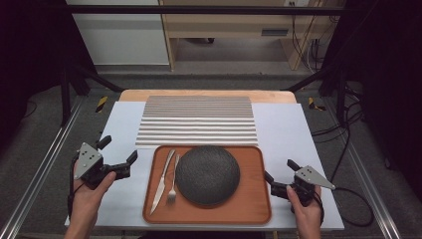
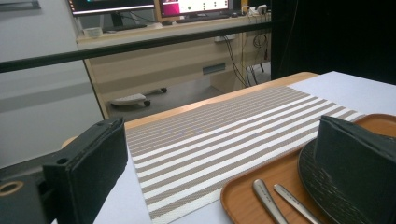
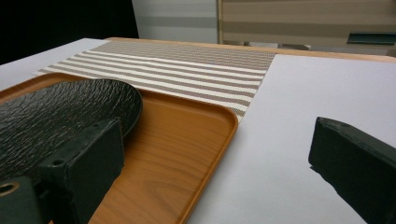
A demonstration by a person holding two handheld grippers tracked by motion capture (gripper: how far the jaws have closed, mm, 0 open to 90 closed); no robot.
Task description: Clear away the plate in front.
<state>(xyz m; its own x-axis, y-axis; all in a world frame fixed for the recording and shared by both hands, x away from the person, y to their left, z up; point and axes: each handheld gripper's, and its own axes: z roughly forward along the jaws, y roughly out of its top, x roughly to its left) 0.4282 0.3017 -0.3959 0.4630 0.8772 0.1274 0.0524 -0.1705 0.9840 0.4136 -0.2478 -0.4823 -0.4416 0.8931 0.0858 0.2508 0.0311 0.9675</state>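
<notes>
A brown wooden tray [image 1: 254, 199] lies at the table's front centre. On it rests a round black textured plate [image 1: 207, 175], with a knife [image 1: 162, 181] and a fork [image 1: 173, 183] side by side to its left. My left gripper [image 1: 118, 150] hovers open just left of the tray, nothing between its jaws. Its own view looks over the tray [image 2: 243, 196], the plate [image 2: 322, 186] and both cutlery handles. My right gripper [image 1: 281, 171] is open at the tray's right edge, empty. The right gripper view has the tray [image 3: 187, 140] and plate [image 3: 70, 112] at the left.
A striped brown-and-white placemat [image 1: 196, 121] lies behind the tray on a pale table cover [image 1: 283, 129]. A wooden table edge [image 1: 206, 93] shows at the back. Black frame bars and floor cables surround the table. Bare cover lies either side of the tray.
</notes>
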